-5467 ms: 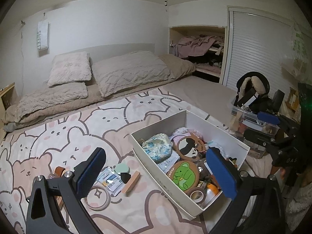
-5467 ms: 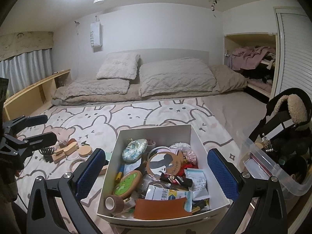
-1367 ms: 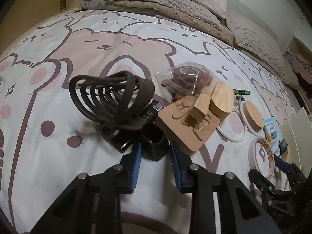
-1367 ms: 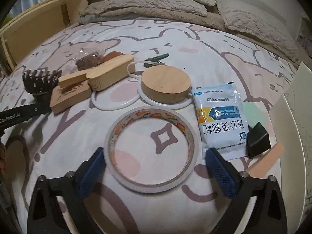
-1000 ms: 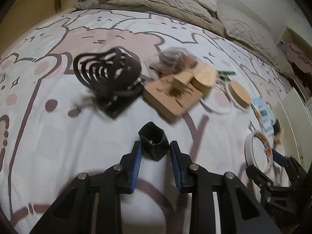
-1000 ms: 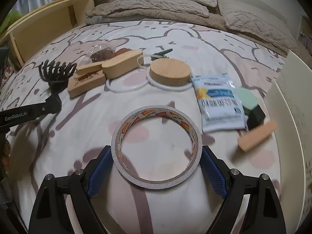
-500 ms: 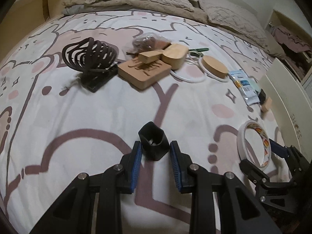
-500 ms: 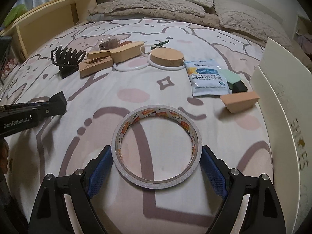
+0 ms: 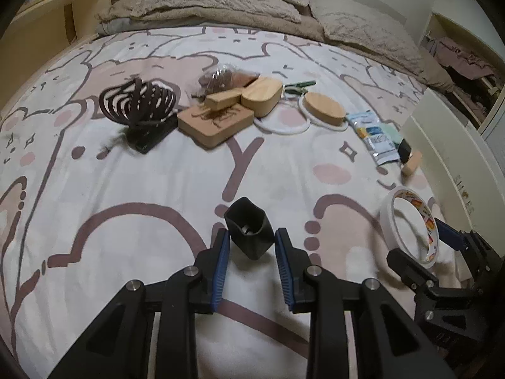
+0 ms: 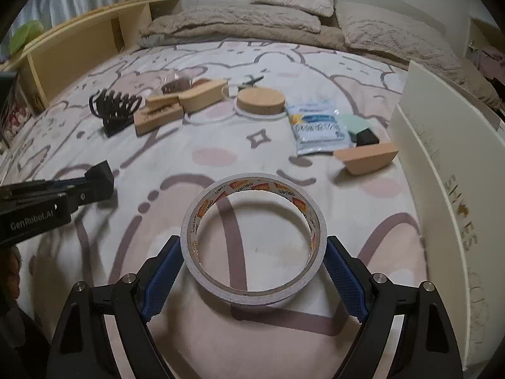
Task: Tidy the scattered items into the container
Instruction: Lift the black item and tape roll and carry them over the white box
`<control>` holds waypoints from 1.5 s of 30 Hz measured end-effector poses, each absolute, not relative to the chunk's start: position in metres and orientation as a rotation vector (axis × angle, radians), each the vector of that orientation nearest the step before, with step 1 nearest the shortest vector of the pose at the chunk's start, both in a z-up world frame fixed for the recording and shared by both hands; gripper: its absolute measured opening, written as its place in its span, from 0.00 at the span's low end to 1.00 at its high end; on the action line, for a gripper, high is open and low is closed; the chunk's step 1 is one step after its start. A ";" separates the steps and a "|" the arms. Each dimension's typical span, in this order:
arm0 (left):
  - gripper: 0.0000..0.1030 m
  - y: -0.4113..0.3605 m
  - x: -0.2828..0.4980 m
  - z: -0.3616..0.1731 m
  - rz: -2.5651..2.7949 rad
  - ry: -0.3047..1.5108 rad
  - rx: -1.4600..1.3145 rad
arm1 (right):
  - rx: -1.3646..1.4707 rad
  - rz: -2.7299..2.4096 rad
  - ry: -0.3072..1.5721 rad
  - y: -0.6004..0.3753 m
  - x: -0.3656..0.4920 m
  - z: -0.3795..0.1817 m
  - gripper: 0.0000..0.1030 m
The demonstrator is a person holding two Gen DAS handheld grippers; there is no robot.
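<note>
Left wrist view: your left gripper (image 9: pixel 251 248) is pinching small black cup (image 9: pixel 249 232) between nearly closed blue pads, carrying it above bedspread (image 9: pixel 142 189). White container (image 9: pixel 454 158) is standing along bedspread's right edge.

Right wrist view: your right gripper (image 10: pixel 254 271) is spread wide, clamping tape roll (image 10: pixel 254 240) by outer rim, lifted off bedspread near container.

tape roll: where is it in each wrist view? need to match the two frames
Left wrist: tape roll at lower right, on edge, clamped in the right gripper.
Right wrist: tape roll at bottom centre, between the right gripper's blue pads.
Shared landmark: round wooden disc on the bedspread, left of the blue-and-white sachet.
</note>
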State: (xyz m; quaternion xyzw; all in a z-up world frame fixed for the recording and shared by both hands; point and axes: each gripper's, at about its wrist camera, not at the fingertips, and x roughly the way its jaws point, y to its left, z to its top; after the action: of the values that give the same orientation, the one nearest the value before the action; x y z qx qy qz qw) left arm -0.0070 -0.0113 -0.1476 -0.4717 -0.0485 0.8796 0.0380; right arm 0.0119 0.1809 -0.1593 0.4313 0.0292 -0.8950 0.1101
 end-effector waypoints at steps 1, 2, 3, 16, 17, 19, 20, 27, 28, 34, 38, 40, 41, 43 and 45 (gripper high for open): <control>0.29 -0.011 -0.006 -0.144 2.701 -0.155 -1.438 | 1.258 -2.636 0.085 0.182 0.012 -0.156 0.86; 0.29 -0.011 -0.005 -0.140 2.704 -0.161 -1.427 | 1.249 -2.641 0.084 0.182 0.013 -0.152 0.86; 0.29 -0.011 -0.005 -0.136 2.707 -0.164 -1.417 | 1.240 -2.646 0.084 0.183 0.013 -0.148 0.86; 0.29 0.006 0.004 -0.072 2.734 -0.161 -1.226 | 1.067 -2.716 0.042 0.195 0.020 -0.083 0.86; 0.29 0.008 0.004 -0.066 2.738 -0.156 -1.206 | 1.051 -2.723 0.038 0.197 0.021 -0.077 0.86; 0.29 0.014 0.006 -0.053 2.749 -0.135 -1.160 | 1.017 -2.738 0.024 0.203 0.022 -0.063 0.86; 0.29 0.018 0.007 -0.047 2.751 -0.128 -1.140 | 0.998 -2.747 0.017 0.207 0.023 -0.056 0.86; 0.29 0.041 0.012 -0.011 2.734 -0.115 -1.018 | 0.893 -2.796 -0.016 0.236 0.036 -0.016 0.86; 0.29 0.045 0.013 -0.007 2.730 -0.113 -1.005 | 0.881 -2.803 -0.017 0.241 0.037 -0.011 0.86; 0.29 0.073 0.014 0.016 2.682 -0.109 -0.920 | 0.838 -2.863 -0.009 0.281 0.047 0.012 0.86; 0.29 0.095 0.013 0.026 2.649 -0.096 -0.884 | 0.837 -2.915 -0.017 0.314 0.054 0.020 0.86; 0.29 0.106 0.012 0.029 2.625 -0.095 -0.869 | 0.840 -2.943 -0.018 0.331 0.056 0.022 0.86; 0.29 0.110 0.012 0.030 2.616 -0.094 -0.863 | 0.844 -2.958 -0.018 0.339 0.057 0.023 0.86; 0.29 0.120 0.010 0.033 2.596 -0.091 -0.851 | 0.854 -2.983 -0.022 0.354 0.058 0.024 0.86; 0.29 0.130 0.008 0.035 2.576 -0.089 -0.842 | 0.865 -3.004 -0.037 0.368 0.059 0.023 0.86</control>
State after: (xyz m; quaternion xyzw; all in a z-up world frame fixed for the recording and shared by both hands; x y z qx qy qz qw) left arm 0.0082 0.1302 0.0347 -0.3035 -0.0321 0.9281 0.2132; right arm 0.0587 0.3681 0.0234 0.2766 -0.0119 -0.9609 0.0077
